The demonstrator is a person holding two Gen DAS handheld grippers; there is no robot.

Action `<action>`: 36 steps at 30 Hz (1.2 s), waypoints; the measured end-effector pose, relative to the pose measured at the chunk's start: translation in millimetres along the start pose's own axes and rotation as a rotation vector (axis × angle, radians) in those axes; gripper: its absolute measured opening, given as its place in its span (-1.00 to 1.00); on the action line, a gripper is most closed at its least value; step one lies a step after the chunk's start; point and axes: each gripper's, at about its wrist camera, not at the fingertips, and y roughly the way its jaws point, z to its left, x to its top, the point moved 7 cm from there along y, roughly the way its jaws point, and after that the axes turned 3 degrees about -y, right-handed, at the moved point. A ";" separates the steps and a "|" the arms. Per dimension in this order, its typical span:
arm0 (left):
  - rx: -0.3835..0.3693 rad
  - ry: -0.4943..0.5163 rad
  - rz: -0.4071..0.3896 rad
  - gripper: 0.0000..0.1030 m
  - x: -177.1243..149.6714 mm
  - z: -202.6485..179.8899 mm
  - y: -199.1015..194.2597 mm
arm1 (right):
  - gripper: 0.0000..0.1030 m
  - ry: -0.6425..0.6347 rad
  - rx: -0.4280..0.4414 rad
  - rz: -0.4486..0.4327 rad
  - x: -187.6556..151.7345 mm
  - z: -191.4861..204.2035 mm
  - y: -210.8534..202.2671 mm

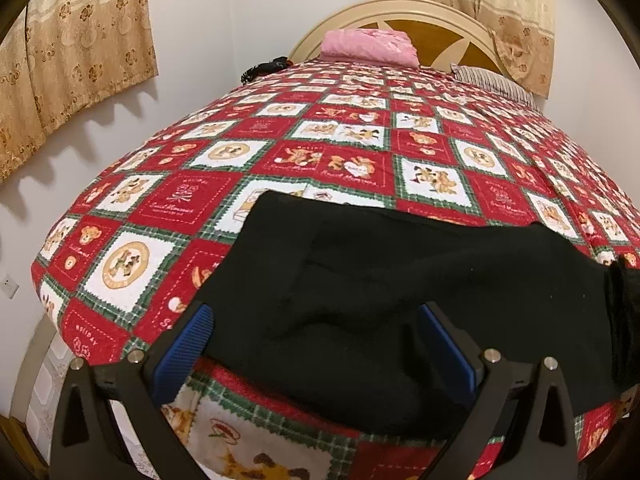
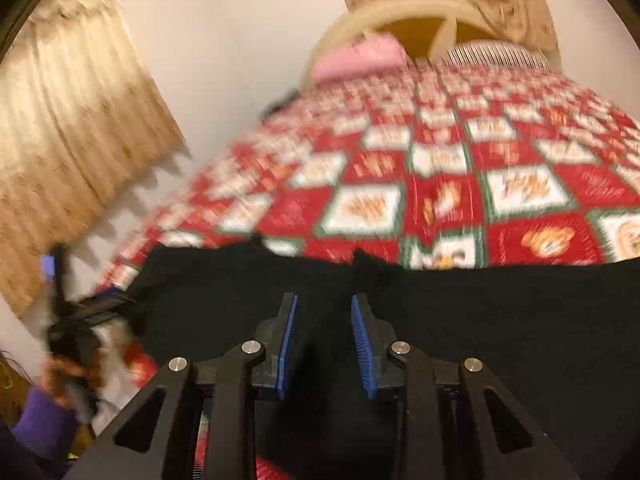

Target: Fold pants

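Observation:
Black pants (image 1: pixel 380 288) lie spread on the near part of a bed with a red, white and green quilt (image 1: pixel 328 140). My left gripper (image 1: pixel 320 320) is open, its blue pads (image 1: pixel 196 336) standing on either side of a bunch of the black cloth near the quilt's front edge. In the blurred right wrist view my right gripper (image 2: pixel 324 320) hangs over the pants (image 2: pixel 500 320) with black cloth between its blue pads (image 2: pixel 288 336); the jaws stand partly apart. The left gripper shows there at the far left (image 2: pixel 68 320).
A pink folded blanket (image 1: pixel 370 46) and a striped pillow (image 1: pixel 492 80) lie at the headboard (image 1: pixel 424 20). A dark item (image 1: pixel 266 68) sits at the far left bed edge. Curtains (image 1: pixel 72 56) hang on the white wall. A hand in a purple sleeve (image 2: pixel 44 420) holds the left gripper.

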 end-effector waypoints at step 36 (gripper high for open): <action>-0.086 -0.356 0.053 0.84 -22.4 69.9 -13.6 | -0.22 0.028 -0.067 -0.175 -22.6 17.4 -58.0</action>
